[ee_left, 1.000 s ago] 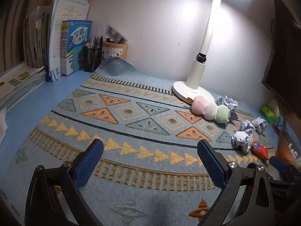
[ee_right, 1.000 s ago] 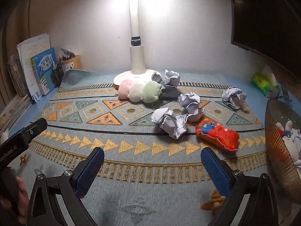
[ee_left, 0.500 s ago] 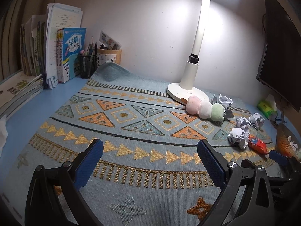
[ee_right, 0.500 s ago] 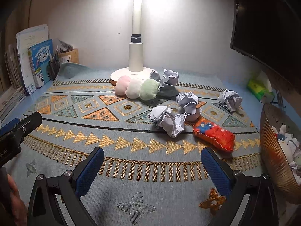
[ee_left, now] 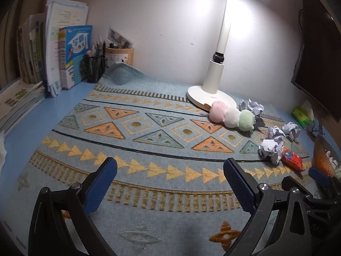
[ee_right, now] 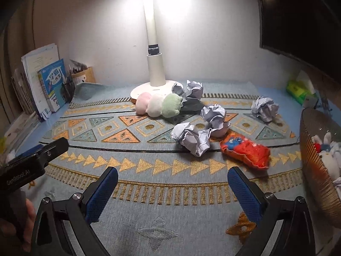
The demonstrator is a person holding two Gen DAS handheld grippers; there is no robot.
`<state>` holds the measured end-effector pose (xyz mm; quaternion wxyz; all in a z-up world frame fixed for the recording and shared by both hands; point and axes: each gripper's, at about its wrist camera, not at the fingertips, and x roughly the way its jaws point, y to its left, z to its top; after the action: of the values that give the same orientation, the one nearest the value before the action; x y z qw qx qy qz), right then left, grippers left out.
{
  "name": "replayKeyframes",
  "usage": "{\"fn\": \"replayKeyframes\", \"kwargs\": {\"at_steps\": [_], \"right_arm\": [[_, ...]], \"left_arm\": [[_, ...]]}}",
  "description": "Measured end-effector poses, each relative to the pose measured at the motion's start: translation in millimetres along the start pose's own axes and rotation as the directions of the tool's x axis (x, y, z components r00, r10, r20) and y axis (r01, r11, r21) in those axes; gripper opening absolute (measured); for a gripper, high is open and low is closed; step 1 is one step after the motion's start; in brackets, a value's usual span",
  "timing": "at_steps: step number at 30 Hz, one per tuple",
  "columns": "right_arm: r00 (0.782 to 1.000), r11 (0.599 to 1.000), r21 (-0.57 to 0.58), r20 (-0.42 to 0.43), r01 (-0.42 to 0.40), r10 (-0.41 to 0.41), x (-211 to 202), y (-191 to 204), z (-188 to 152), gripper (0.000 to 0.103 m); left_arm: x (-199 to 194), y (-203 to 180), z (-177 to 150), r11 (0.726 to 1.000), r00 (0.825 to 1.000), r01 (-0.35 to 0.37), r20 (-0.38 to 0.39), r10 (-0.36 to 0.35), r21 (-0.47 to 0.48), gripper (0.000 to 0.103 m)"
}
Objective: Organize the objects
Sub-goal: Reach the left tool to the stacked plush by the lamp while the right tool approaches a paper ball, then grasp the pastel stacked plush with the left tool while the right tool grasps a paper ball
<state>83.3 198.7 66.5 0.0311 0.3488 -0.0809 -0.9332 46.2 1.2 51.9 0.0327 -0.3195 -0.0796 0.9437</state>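
Several crumpled paper balls lie on the patterned mat, the nearest one (ee_right: 192, 138) ahead of my right gripper (ee_right: 172, 188), which is open and empty. A red snack bag (ee_right: 245, 150) lies right of that ball. A pink, white and green plush (ee_right: 158, 105) rests by the lamp base. A wire basket (ee_right: 313, 160) holding soft toys stands at the right edge. My left gripper (ee_left: 169, 183) is open over the bare mat, far left of the paper balls (ee_left: 270, 149) and the plush (ee_left: 231, 115). The snack bag (ee_left: 292, 160) shows at its right.
A white desk lamp (ee_right: 154, 64) stands at the back centre. Books (ee_left: 53, 49) and pen holders (ee_left: 94, 68) line the back left; a dark monitor (ee_right: 298, 17) hangs at the right. A green tissue pack (ee_right: 298, 89) sits at the back right. A hand (ee_right: 27, 217) holds the left gripper.
Both grippers have shifted slightly, so the views changed a little; both stay open. No object on the mat has moved.
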Motion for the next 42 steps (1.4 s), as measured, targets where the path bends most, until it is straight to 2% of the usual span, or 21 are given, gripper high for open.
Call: {"fn": "replayKeyframes", "kwargs": {"at_steps": [1, 4, 6, 9, 10, 12, 14, 16, 18, 20, 22, 24, 25, 27, 31, 32, 34, 35, 38, 40, 42], "right_arm": [[0.999, 0.999, 0.024, -0.018, -0.044, 0.045, 3, -6, 2, 0.103], [0.998, 0.996, 0.069, -0.032, -0.05, 0.052, 5, -19, 7, 0.103], [0.999, 0.997, 0.069, -0.042, 0.019, -0.016, 0, -21, 16, 0.102], [0.98, 0.98, -0.025, -0.014, 0.196, -0.196, -7, -16, 44, 0.102], [0.976, 0.975, -0.041, -0.013, 0.217, -0.218, -4, -19, 55, 0.102], [0.971, 0.972, -0.03, -0.034, 0.234, -0.235, 9, -29, 76, 0.097], [0.975, 0.977, 0.012, -0.073, 0.212, -0.211, 27, -44, 92, 0.088], [0.97, 0.973, 0.013, -0.085, 0.229, -0.227, 46, -53, 101, 0.086], [0.965, 0.971, 0.0, -0.109, 0.24, -0.238, 67, -59, 103, 0.087], [0.97, 0.978, 0.021, -0.132, 0.208, -0.204, 84, -65, 102, 0.087], [0.972, 0.978, 0.03, -0.125, 0.205, -0.2, 95, -69, 98, 0.086], [0.975, 0.98, 0.036, -0.118, 0.193, -0.188, 101, -71, 93, 0.085], [0.975, 0.98, 0.035, -0.122, 0.193, -0.188, 104, -72, 90, 0.081], [0.97, 0.98, 0.034, -0.155, 0.195, -0.188, 111, -73, 88, 0.055], [0.984, 0.987, 0.063, -0.112, 0.145, -0.138, 102, -79, 89, 0.049], [0.986, 0.987, 0.061, -0.088, 0.147, -0.141, 96, -78, 88, 0.049], [0.986, 0.985, 0.043, -0.037, 0.166, -0.164, 84, -77, 89, 0.049], [0.987, 0.986, 0.047, -0.019, 0.161, -0.161, 78, -78, 88, 0.049], [0.992, 0.989, 0.069, 0.008, 0.128, -0.129, 68, -81, 89, 0.049], [0.993, 0.992, 0.066, 0.035, 0.107, -0.11, 62, -80, 90, 0.049], [0.994, 0.995, 0.061, 0.065, 0.083, -0.087, 58, -77, 93, 0.049]], "left_arm": [[4, -2, 5, 0.999, 0.999, 0.038, -0.021, -0.038, -0.015, 0.1], [24, -9, 29, 0.986, 0.984, 0.149, -0.091, -0.155, -0.076, 0.1], [41, -15, 47, 0.973, 0.97, 0.196, -0.123, -0.212, -0.124, 0.1], [67, -28, 68, 0.964, 0.962, 0.212, -0.138, -0.235, -0.163, 0.1], [77, -34, 74, 0.962, 0.958, 0.217, -0.151, -0.242, -0.168, 0.1], [99, -47, 81, 0.951, 0.947, 0.236, -0.174, -0.271, -0.201, 0.1], [124, -57, 83, 0.926, 0.922, 0.267, -0.207, -0.326, -0.268, 0.1], [145, -63, 80, 0.903, 0.905, 0.263, -0.238, -0.354, -0.34, 0.1], [160, -65, 74, 0.893, 0.908, 0.196, -0.27, -0.321, -0.404, 0.1], [166, -67, 67, 0.879, 0.914, 0.16, -0.268, -0.303, -0.449, 0.1], [163, -74, 68, 0.896, 0.94, 0.118, -0.242, -0.24, -0.428, 0.1], [168, -79, 68, 0.884, 0.937, 0.139, -0.228, -0.263, -0.447, 0.1], [171, -82, 67, 0.876, 0.934, 0.14, -0.232, -0.271, -0.461, 0.1], [172, -87, 69, 0.883, 0.945, 0.123, -0.217, -0.243, -0.454, 0.1], [181, -103, 71, 0.9, 0.95, 0.116, -0.216, -0.223, -0.42, 0.099], [181, -108, 72, 0.914, 0.955, 0.103, -0.219, -0.201, -0.392, 0.098], [182, -108, 76, 0.929, 0.957, 0.085, -0.229, -0.177, -0.36, 0.073], [182, -106, 75, 0.93, 0.961, 0.074, -0.224, -0.163, -0.36, 0.066], [179, -101, 76, 0.93, 0.951, 0.111, -0.235, -0.202, -0.35, 0.059], [172, -101, 79, 0.94, 0.94, 0.147, -0.252, -0.229, -0.307, 0.057], [155, -99, 84, 0.952, 0.94, 0.181, -0.241, -0.241, -0.246, 0.057]]}}
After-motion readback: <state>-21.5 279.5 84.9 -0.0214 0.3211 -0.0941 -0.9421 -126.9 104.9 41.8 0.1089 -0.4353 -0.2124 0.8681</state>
